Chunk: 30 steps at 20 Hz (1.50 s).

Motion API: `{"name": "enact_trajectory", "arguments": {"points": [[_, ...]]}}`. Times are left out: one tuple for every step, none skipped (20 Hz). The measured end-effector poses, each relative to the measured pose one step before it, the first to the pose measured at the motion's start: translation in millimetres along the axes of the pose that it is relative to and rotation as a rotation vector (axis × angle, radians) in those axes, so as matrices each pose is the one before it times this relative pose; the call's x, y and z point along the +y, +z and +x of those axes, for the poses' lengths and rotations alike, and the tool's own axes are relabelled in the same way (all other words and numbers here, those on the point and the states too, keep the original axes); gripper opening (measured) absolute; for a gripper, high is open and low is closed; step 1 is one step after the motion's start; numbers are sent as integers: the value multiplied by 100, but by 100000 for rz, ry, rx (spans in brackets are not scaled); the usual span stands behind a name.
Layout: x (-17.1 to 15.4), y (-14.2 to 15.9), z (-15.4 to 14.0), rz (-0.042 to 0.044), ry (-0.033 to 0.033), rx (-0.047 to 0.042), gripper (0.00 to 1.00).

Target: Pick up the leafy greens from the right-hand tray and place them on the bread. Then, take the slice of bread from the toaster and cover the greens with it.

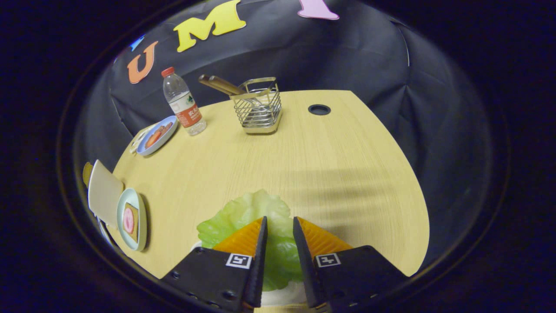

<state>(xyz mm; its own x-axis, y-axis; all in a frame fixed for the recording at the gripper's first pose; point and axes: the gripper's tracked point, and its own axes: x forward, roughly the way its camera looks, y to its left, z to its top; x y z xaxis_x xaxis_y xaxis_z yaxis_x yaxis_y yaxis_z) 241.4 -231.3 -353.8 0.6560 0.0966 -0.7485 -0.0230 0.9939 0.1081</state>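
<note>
Lettuce between our gripper's fingers, above the table.

We see the wooden table (269,161), then the lettuce leaf (256,213) with its long axis along the fingers, pointing ahead. Our gripper (280,226) tilts downward, fingers narrow beside the leaf; whether they press it we cannot tell.

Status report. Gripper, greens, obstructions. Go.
Gripper fingers close together astride the leafy greens, grip unconfirmed. Greens on the white tray, not yet on the bread on its plate off to the left. Nothing between them on the table.
</note>
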Motion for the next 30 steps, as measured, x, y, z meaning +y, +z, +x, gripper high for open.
{"name": "enact_trajectory", "arguments": {"points": [[241, 3, -188, 693, 373, 132, 38], [443, 159, -319, 509, 1046, -175, 38], [554, -19, -421, -44, 1178, -71, 38], [610, 130, -431, -547, 827, -869, 44], [476, 197, -90, -398, 350, -994, 52], [289, 142, 78, 28, -730, -36, 55], [161, -155, 311, 45, -1523, 764, 58], [178, -291, 466, -11, -1323, 1746, 64], [-387, -521, 708, -370, -3375, 1935, 67], [-411, -486, 486, 1110, -2961, 2024, 70], [268, -198, 328, 2708, -1182, 1262, 69], [147, -249, -70, 1977, -1491, 1060, 71], [-103, 113, 60, 601, -2216, -1816, 71], [225, -292, -129, 1107, -1391, 961, 61], [307, -35, -173, 1059, -1391, -1121, 52], [334, -169, 64, 1011, -679, -699, 42], [341, -291, -16, 1632, -791, 189, 38], [101, 21, -375, 1593, -1325, -1358, 23], [-193, 99, -277, 1236, -2310, -2061, 23], [-48, 229, -671, 1790, -1261, -1609, 8], [706, 126, -690, 2123, 2115, -1290, 8], [449, 179, -916, 1169, 1086, -949, 8], [157, 86, -860, 546, -510, -1174, 8], [231, -13, -890, 881, 730, -1136, 1], [866, 74, -1524, 1233, 2017, -787, 1], [712, 75, -1072, 786, 1333, -1172, 1], [629, 29, -986, -458, 696, -980, 1], [820, 33, -1083, -255, 993, -1011, 1], [1085, -135, -1082, -42, 1270, -993, 1], [1195, -101, -1124, -262, 1498, -622, 1]]}}
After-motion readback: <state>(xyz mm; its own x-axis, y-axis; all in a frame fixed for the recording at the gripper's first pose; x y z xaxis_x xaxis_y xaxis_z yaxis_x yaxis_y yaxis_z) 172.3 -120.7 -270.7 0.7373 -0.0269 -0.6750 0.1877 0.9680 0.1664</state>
